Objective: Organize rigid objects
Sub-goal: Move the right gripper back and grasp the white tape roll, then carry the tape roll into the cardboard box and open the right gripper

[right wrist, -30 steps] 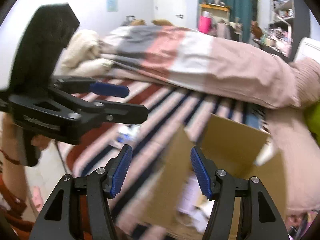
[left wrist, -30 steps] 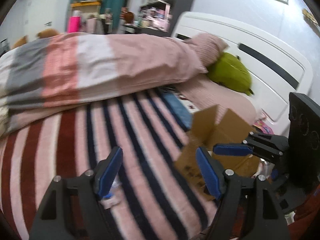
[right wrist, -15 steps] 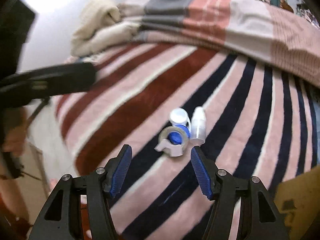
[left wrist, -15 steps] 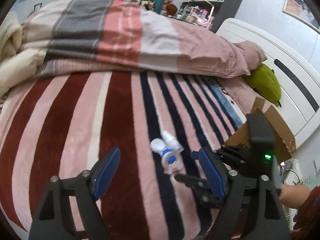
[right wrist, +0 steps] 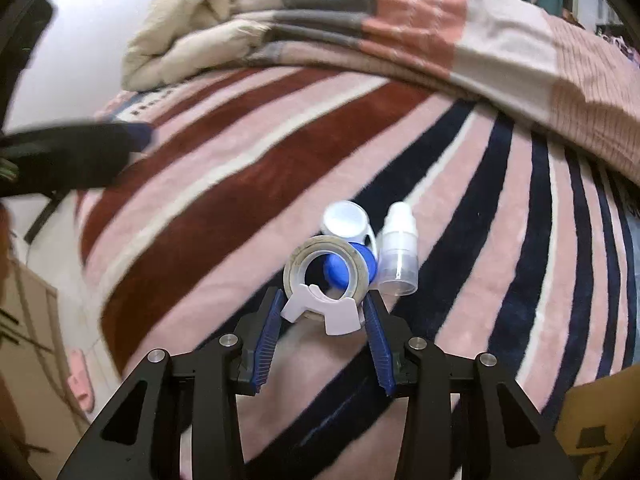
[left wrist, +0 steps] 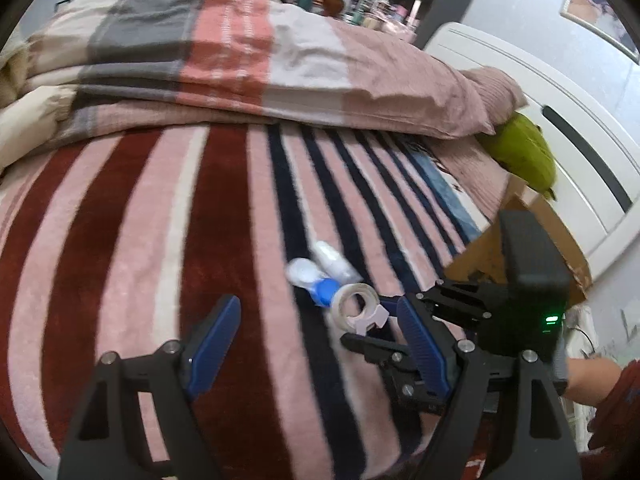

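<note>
Three small items lie clustered on my striped blanket (right wrist: 224, 184): a tape dispenser (right wrist: 326, 280), a white-and-blue case (right wrist: 352, 236) directly behind it, and a clear-capped white bottle (right wrist: 398, 252) touching the case's right side. My right gripper (right wrist: 324, 316) sits at the dispenser, blue pads on either side of its white cutter tab; I cannot tell whether they press it or only flank it. My left gripper (left wrist: 316, 344) hangs spread wide apart above the blanket, holding nothing. A cardboard box (left wrist: 556, 236) stands at the bed's right edge, near the green plush (left wrist: 524, 152).
</note>
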Tool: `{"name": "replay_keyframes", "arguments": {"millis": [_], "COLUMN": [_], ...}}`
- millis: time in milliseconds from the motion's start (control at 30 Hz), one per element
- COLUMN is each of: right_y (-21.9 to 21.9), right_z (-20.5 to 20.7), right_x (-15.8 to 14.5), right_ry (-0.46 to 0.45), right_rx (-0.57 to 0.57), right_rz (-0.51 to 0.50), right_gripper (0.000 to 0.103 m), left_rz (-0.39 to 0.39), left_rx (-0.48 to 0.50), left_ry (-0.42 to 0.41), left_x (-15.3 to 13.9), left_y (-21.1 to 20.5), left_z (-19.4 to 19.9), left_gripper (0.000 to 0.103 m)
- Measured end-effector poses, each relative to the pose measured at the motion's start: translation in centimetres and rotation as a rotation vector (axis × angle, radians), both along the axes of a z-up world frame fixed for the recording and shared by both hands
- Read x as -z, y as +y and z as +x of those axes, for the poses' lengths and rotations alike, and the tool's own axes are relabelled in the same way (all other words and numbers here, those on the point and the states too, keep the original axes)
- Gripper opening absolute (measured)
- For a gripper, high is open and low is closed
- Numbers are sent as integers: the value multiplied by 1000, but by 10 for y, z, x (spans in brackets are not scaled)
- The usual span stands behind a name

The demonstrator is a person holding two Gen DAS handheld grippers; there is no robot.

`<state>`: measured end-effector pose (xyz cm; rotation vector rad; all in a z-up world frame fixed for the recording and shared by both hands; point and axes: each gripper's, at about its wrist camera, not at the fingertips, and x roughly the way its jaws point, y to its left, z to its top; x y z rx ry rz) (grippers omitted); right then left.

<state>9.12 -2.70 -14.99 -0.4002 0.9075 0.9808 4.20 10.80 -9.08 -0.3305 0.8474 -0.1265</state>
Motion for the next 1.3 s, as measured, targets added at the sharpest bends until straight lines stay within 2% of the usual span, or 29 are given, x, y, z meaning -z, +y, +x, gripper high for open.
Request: {"name": "replay_keyframes", "arguments": {"millis": [100, 167, 233, 300, 333, 433, 567, 733, 967, 1133, 1167, 1233, 1300], "right_y": [-9, -19, -28, -37, -46, -72, -112, -160, -226, -246, -247, -252, -254], "right_z": [-10, -18, -24, -30, -33, -33, -23, -10, 20, 35, 36, 39, 40], "right_x": [-20, -41, -60, -77, -88, -106, -124, -135, -131, -120, -119, -117, -116], "right_ry": [4, 0, -23, -51, -76, -110, -116, -152, -114, -85, -77, -59, -54], "right_rx": [-20, -40, -53, -57, -59, -31, 24, 100, 218, 259, 263, 270, 273], "right_rz": [45, 86, 114, 138, 149, 165, 193, 179, 119, 53, 45, 30, 17], "right_gripper": [37, 37, 37, 37, 37, 37, 37, 37, 37, 37, 38, 38, 39], "left_rz": [-19, -34, -49, -65, -73, -32, -11, 18, 31, 60, 70, 101, 118], "left_rx": [49, 88, 128, 171, 199, 251, 315, 404, 512, 528, 522, 500, 483], "left_ry": [-11, -32, -56, -86, -107, -139, -157, -146, -87, -19, -11, -2, -11], "left_x": [-6, -15, -26, -38, -45, -65, -82, -92, -83, -74, -73, -71, -71], "left_y": [-16, -29, -42, -55, -63, -91, -129, -186, -251, -277, -280, -282, -280], "left_z": [3, 4, 5, 7, 8, 15, 32, 62, 102, 122, 124, 125, 124], "left_gripper": [78, 74, 53, 37, 25, 18, 18, 18, 18, 18, 20, 46, 52]}}
